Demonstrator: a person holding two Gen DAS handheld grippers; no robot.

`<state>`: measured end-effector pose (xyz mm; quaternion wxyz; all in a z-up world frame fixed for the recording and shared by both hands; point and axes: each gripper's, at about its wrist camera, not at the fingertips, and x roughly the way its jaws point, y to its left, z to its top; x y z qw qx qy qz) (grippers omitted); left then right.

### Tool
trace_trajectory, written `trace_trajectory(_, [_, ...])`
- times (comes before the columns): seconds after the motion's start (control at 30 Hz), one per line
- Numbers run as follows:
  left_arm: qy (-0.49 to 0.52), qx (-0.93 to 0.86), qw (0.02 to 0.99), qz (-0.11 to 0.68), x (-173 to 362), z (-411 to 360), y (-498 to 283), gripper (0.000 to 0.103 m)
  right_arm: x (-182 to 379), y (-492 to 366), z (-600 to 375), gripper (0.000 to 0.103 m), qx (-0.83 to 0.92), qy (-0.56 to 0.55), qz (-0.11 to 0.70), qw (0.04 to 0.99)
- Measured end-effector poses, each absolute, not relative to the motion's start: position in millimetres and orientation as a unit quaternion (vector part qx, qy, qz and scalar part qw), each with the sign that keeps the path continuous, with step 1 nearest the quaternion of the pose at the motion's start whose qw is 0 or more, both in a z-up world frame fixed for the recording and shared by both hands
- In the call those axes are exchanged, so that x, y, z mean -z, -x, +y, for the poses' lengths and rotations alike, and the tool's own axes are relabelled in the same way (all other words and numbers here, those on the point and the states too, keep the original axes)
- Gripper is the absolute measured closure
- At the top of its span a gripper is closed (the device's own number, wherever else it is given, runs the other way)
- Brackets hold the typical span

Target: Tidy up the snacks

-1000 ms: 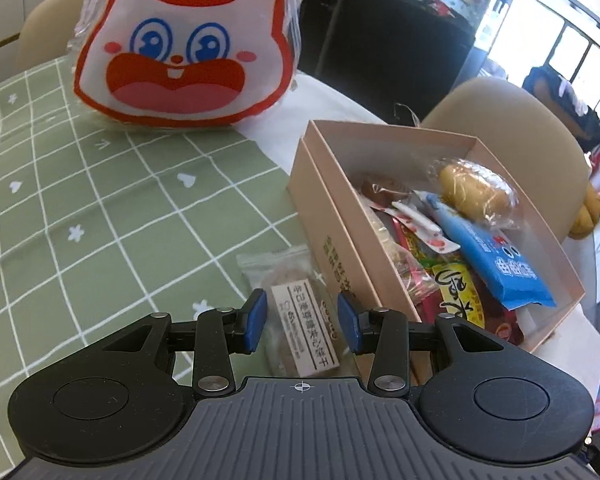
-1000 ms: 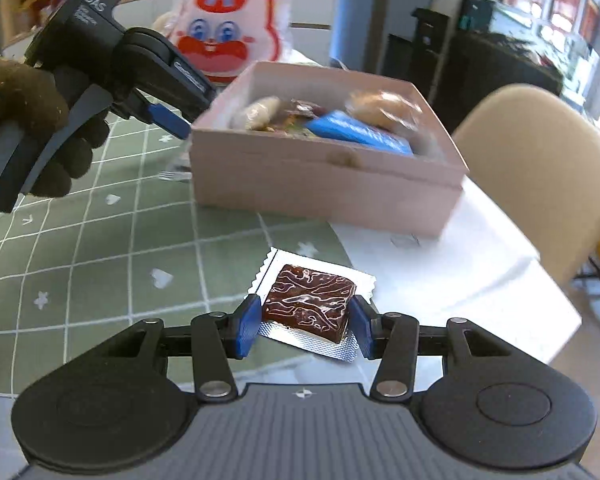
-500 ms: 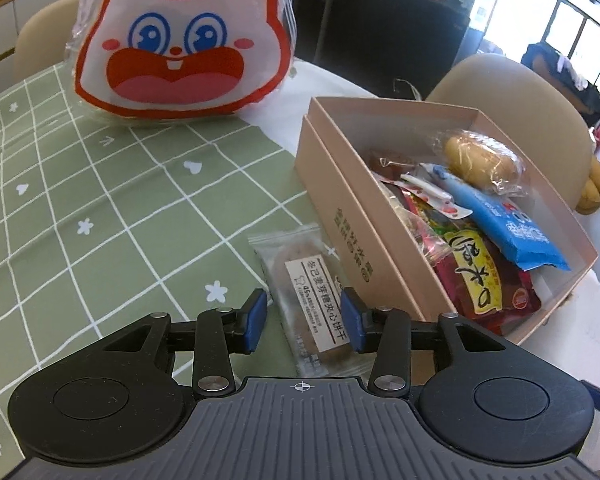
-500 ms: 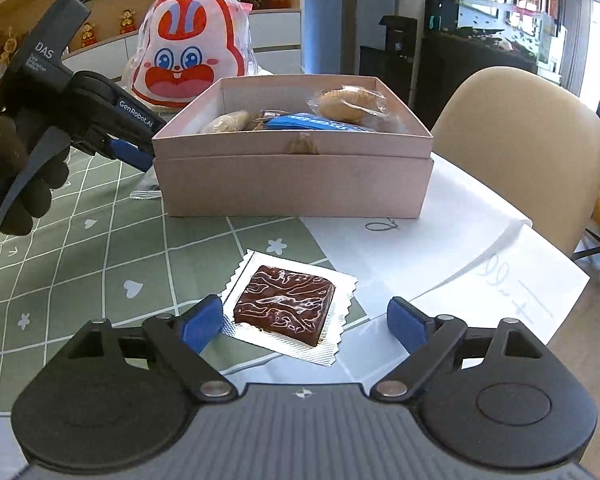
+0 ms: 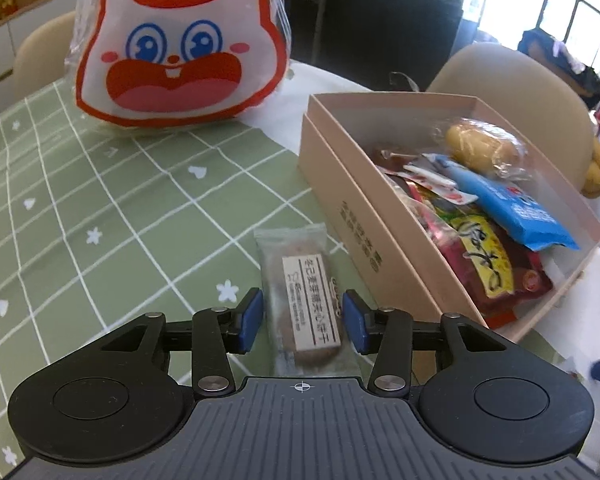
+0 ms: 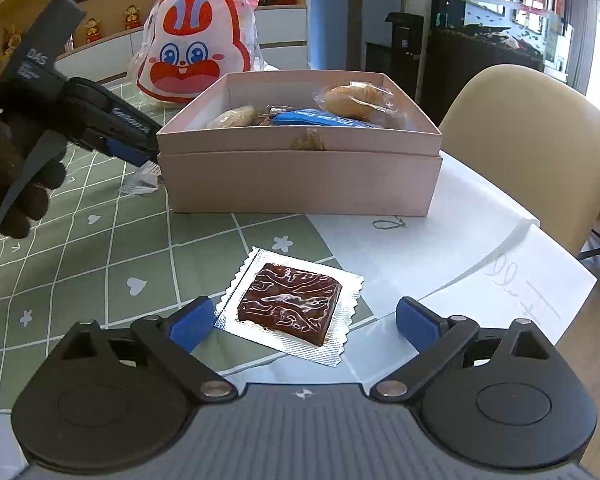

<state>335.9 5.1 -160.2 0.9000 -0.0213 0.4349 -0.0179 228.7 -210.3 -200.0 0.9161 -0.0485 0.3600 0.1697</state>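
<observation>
A pink cardboard box (image 5: 348, 200) (image 6: 300, 176) holds several wrapped snacks. A clear-wrapped biscuit packet (image 5: 300, 292) lies on the green tablecloth beside the box. My left gripper (image 5: 303, 322) straddles the packet with its blue pads close to its sides but apart from it. It also shows in the right wrist view (image 6: 128, 152), low at the box's left side. A brown square snack in silver wrap (image 6: 290, 306) lies in front of the box. My right gripper (image 6: 304, 322) is wide open around it, not touching.
A big rabbit-face bag (image 5: 180, 48) (image 6: 196, 60) stands behind the box. White paper sheets (image 6: 480, 248) lie at the table's right edge. Beige chairs (image 6: 532, 140) stand beyond the table.
My right gripper opened wide and let go of the brown snack, which now lies on the table. My left gripper drew back, so more of the biscuit packet shows between its pads.
</observation>
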Motion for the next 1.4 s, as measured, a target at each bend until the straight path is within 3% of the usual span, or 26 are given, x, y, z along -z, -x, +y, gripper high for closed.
trace_trajectory(0.27, [0.045, 0.006, 0.893, 0.449, 155.6, 8.3, -327.9, 0.062, 200.2, -228.9, -209.8, 0.003, -0.172, 0.049, 0.361, 0.915])
trace_trajectory(0.77, [0.092, 0.02, 0.879, 0.467, 152.5, -29.8, -183.0, 0.063, 198.9, -234.7, -208.0, 0.0, -0.19, 0.059, 0.381, 0.903])
trace_trajectory(0.83, [0.092, 0.02, 0.879, 0.468, 151.8, -34.2, -177.4, 0.063, 195.8, -235.6, -207.0, 0.007, -0.186, 0.054, 0.387, 0.902])
trace_trajectory(0.9, [0.097, 0.027, 0.875, 0.473, 152.2, -38.8, -176.4, 0.063, 191.7, -235.2, -206.8, 0.029, -0.183, 0.04, 0.384, 0.904])
trace_trajectory(1.0, [0.093, 0.043, 0.872, 0.479, 152.9, -50.0, -174.7, 0.063, 189.8, -234.7, -203.6, 0.048, -0.18, 0.043, 0.384, 0.905])
trace_trajectory(1.07, [0.099, 0.054, 0.868, 0.483, 153.3, -54.8, -175.0, 0.063, 188.4, -231.1, -201.7, 0.052, -0.185, 0.062, 0.384, 0.902])
trace_trajectory(1.4, [0.106, 0.063, 0.864, 0.487, 155.0, -55.6, -173.3, 0.063, 179.4, -178.3, -216.4, 0.049, -0.279, 0.128, 0.404, 0.862])
